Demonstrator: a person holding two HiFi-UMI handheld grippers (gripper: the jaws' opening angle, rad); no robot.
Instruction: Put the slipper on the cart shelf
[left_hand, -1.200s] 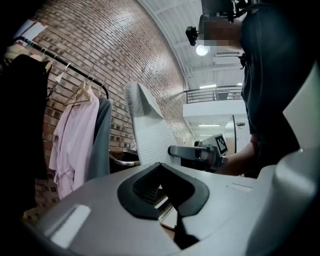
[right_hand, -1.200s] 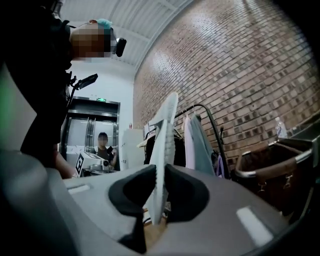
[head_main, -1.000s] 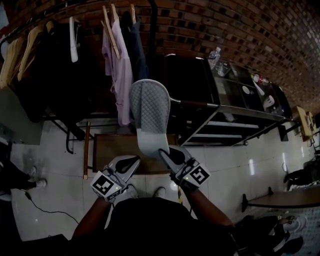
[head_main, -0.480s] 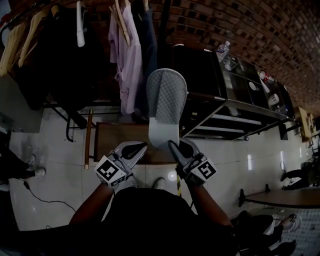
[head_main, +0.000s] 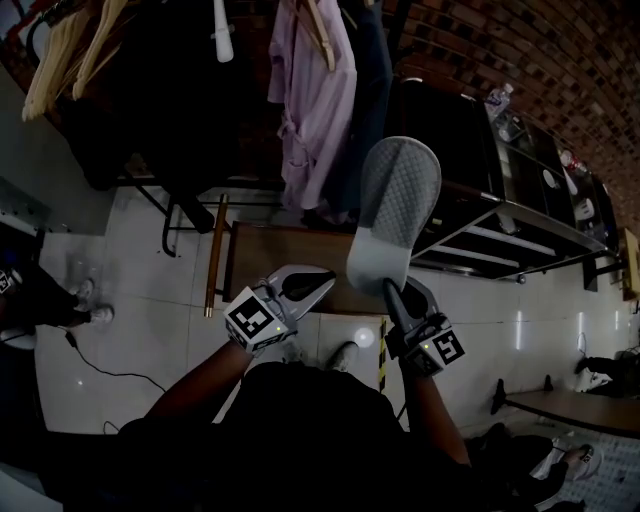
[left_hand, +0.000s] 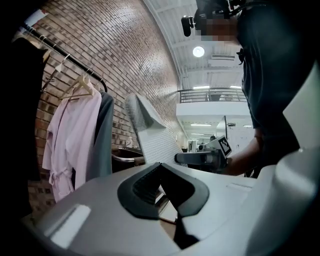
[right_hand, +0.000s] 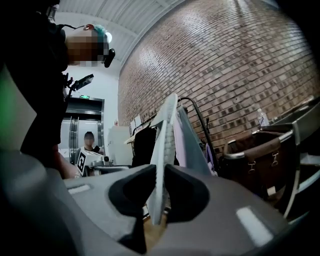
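A grey slipper (head_main: 396, 200) stands upright with its quilted sole facing me, held by its heel end. My right gripper (head_main: 388, 288) is shut on that end, and in the right gripper view the slipper (right_hand: 165, 140) stands edge-on between the dark pads (right_hand: 131, 192). My left gripper (head_main: 322, 283) hangs just to the left of the heel, shut, holding nothing. In the left gripper view the slipper (left_hand: 150, 132) rises ahead. The black cart (head_main: 470, 160) with its metal shelves (head_main: 480, 240) stands behind and to the right of the slipper.
A low wooden bench (head_main: 285, 262) lies below the grippers. Above it a clothes rack carries a pink robe (head_main: 315, 110) and dark garments. A bottle (head_main: 497, 99) and small items sit on the cart top. Someone's shoes (head_main: 92, 300) and a cable (head_main: 105, 365) are on the left floor.
Both grippers and the slipper have moved to the right, nearer the cart. The slipper now overlaps the cart's left end. The grip on it is unchanged.
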